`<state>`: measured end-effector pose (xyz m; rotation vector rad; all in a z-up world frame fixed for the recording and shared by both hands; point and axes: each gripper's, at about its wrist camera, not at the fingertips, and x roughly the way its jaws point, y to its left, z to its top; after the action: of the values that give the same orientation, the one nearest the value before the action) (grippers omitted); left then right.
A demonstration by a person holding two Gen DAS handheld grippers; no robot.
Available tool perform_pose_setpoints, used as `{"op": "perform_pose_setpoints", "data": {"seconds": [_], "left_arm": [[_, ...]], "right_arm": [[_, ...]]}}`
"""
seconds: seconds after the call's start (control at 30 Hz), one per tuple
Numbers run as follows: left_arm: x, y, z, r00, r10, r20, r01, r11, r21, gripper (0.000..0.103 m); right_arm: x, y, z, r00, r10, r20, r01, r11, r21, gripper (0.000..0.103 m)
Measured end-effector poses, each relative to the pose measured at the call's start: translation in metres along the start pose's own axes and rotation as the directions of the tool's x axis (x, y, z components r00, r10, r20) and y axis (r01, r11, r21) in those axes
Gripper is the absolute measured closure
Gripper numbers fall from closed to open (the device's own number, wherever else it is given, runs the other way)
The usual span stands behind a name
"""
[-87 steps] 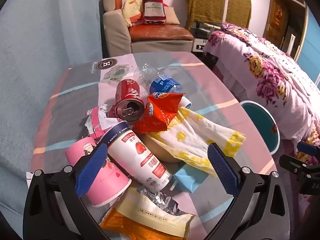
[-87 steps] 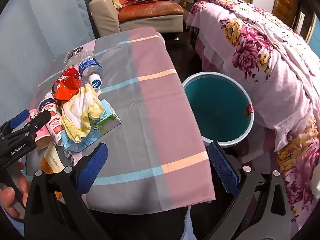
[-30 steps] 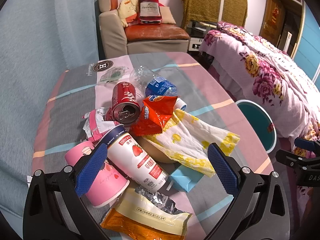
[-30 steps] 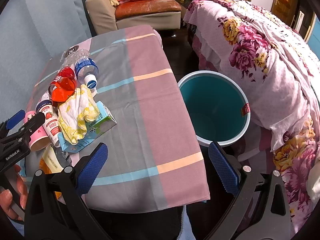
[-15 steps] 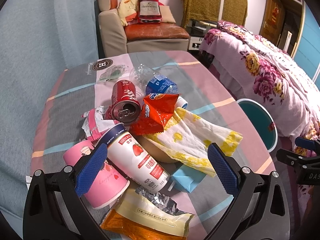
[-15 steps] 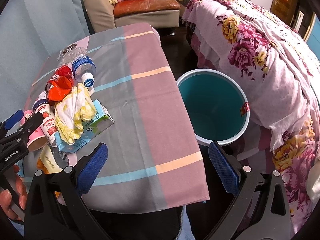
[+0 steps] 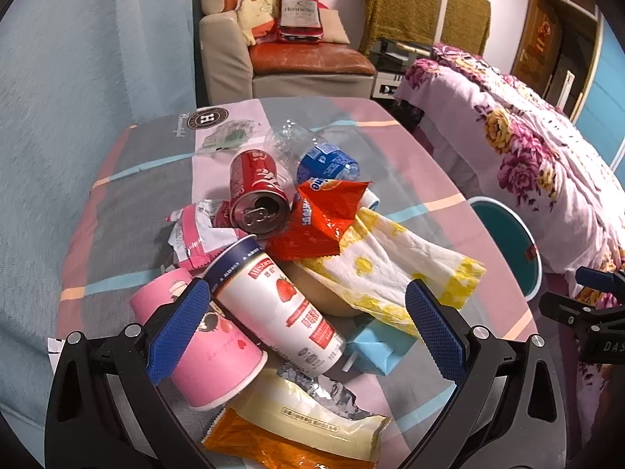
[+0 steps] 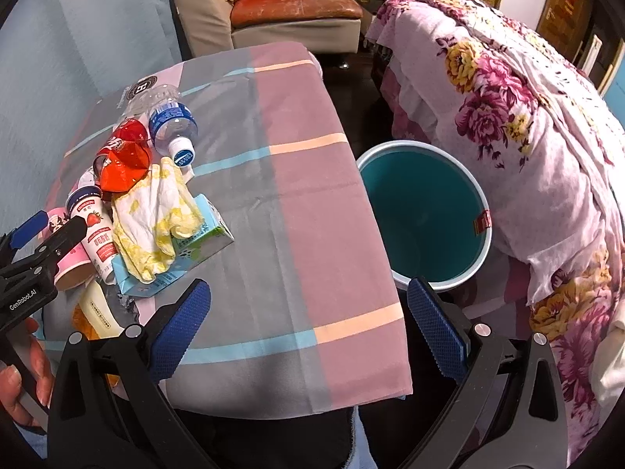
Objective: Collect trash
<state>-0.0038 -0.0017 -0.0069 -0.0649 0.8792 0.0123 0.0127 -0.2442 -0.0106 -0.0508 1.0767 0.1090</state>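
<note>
Left gripper (image 7: 306, 330) is hovering over the near end of the trash pile, jaws spread wide, holding nothing. Right between its fingers is lying the strawberry yogurt cup (image 7: 279, 310), on its side, long axis running from far-left (blue rim) to near-right (base), so diagonal across the gripper's opening line. Pink paper cup (image 7: 199, 346) is touching it on the left, partly behind the left finger. Yellow-orange snack wrapper (image 7: 297, 432) is sitting just under the gripper, nearest of all. Light-blue carton (image 7: 377, 346) is lying just right of the yogurt cup, partly under the yellow-white cloth (image 7: 384, 269). Further out: orange chip bag (image 7: 320, 219), red soda can (image 7: 258, 195) with mouth facing the camera, pink crumpled wrapper (image 7: 199, 234), clear water bottle (image 7: 320, 160) with blue label.

Right gripper (image 8: 308, 326) is also wide open and empty, hanging over the bare near-right part of the bench (image 8: 312, 203), well apart from the pile, which sits to its left. Teal bin (image 8: 424, 211) is standing on the floor just beside the bench's right edge, between bench and flowered bed (image 8: 508, 97), looking empty.

Judgement: nothing collected yet. Left gripper is clearly the nearer one to the trash; right one is nearer the bin. Likely first pick is the yogurt cup or the wrapper below; the cup's diagonal axis probably wants a wrist turn so the fingers close across its width. Neighbours touching it could get dragged along.
</note>
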Motion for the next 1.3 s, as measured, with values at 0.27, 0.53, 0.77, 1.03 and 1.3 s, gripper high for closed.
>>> {"op": "perform_pose_setpoints", "data": {"seconds": [0.27, 0.53, 0.77, 1.03, 1.3], "left_arm": [[-0.006, 0.027, 0.002, 1.000, 0.006, 0.002, -0.006, 0.999, -0.033, 0.003], [0.003, 0.088, -0.001, 0.997, 0.032, -0.068, -0.042, 0.986, -0.162, 0.003], [0.024, 0.118, -0.011, 0.989, -0.006, -0.147, -0.029, 0.971, -0.236, 0.003], [0.048, 0.114, -0.020, 0.980, -0.046, -0.196, -0.003, 0.970, -0.241, 0.017], [0.043, 0.117, -0.022, 0.984, -0.074, -0.160, 0.028, 0.963, -0.269, 0.034]], "right_arm": [[0.001, 0.029, 0.013, 0.999, 0.027, -0.026, -0.029, 0.997, -0.075, 0.006], [0.020, 0.069, 0.038, 0.989, 0.102, -0.104, -0.121, 0.974, -0.189, 0.006], [0.048, 0.110, 0.057, 0.974, 0.124, -0.188, -0.178, 0.934, -0.309, 0.006], [0.083, 0.132, 0.063, 0.953, 0.117, -0.278, -0.216, 0.909, -0.355, 0.006], [0.088, 0.144, 0.062, 0.961, 0.123, -0.248, -0.215, 0.896, -0.388, 0.034]]}}
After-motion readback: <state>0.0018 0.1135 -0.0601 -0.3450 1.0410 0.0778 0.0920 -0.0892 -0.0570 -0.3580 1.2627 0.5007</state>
